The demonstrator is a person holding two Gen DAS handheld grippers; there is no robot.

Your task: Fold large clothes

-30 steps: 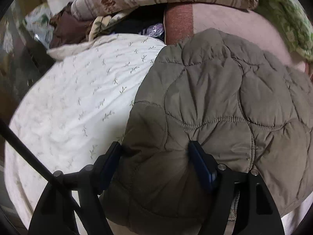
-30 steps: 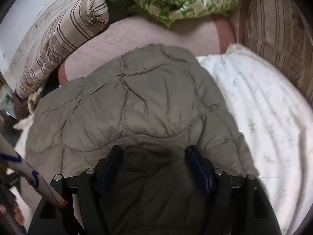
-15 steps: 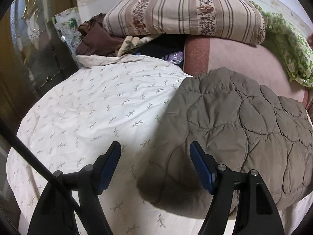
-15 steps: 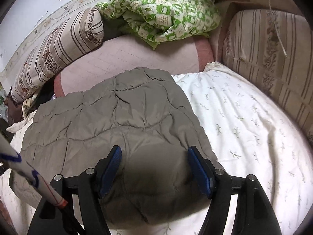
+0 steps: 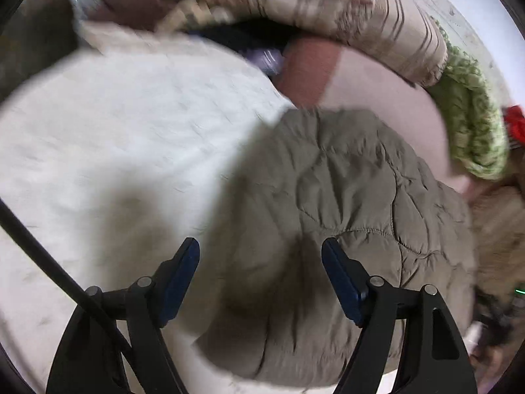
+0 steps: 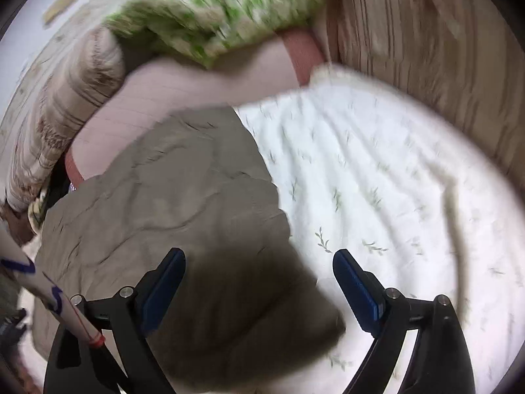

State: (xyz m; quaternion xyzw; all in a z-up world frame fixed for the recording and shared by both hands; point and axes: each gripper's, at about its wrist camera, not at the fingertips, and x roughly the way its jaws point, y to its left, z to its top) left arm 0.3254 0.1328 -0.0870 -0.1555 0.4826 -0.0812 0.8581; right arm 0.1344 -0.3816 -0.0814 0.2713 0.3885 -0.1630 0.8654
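A khaki quilted jacket (image 5: 347,203) lies folded on the white leaf-print bed sheet (image 5: 131,138). My left gripper (image 5: 261,262) is open and empty, held above the jacket's near left part. In the right wrist view the jacket (image 6: 170,203) fills the left half. My right gripper (image 6: 259,272) is open and empty, above the jacket's near right corner where it meets the sheet (image 6: 377,180). Both views are blurred by motion.
A striped bolster (image 5: 344,10) and a green-patterned blanket (image 5: 469,124) lie at the head of the bed on a pink cover (image 5: 387,88). A striped cushion (image 6: 436,55) lines the right side. Dark clothes (image 5: 131,3) are piled far left.
One second ago both grippers hung close over the jacket. They pulled back, and now both swing sideways, the left rightward over the jacket, the right toward its right edge. The jacket has not moved.
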